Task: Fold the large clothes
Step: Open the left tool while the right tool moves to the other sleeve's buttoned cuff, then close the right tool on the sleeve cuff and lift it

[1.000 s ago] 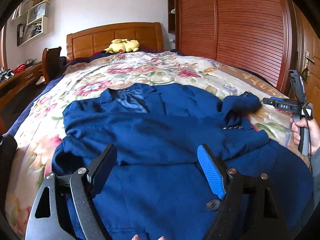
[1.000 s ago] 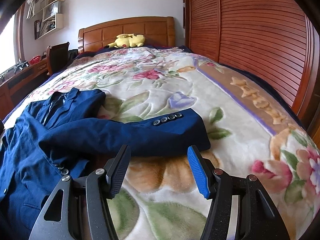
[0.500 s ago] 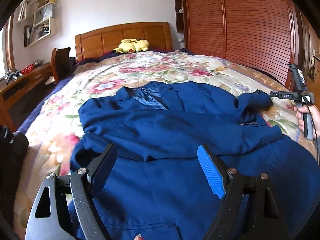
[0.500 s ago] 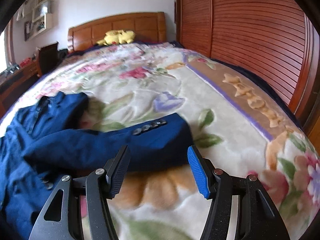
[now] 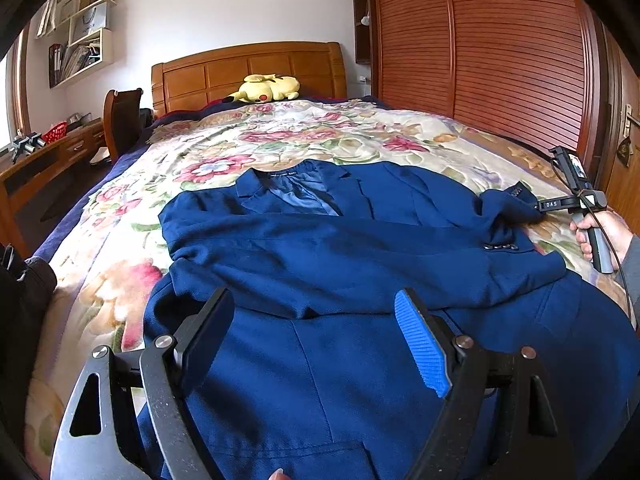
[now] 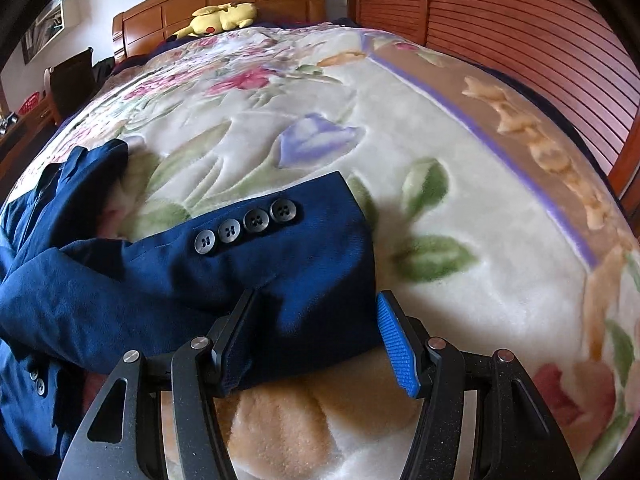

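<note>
straddling the sleeve cuff [image 6: 320, 248] edge, right tool [image 6: 316, 336] spread apart; left tool [image 5: 316, 344] likewise, above jacket [image 5: 340, 360] hem.

Daylight from left, even and bright; soft shadows under right claw [image 6: 316, 328] on bed [image 6: 460, 184]. Strong fisheye bending and dark vignette at corners. Both views sharp, no glare

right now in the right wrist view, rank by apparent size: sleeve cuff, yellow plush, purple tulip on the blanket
1. sleeve cuff, largest, though nearest the camera
2. purple tulip
3. yellow plush, smallest, but farthest away
</note>
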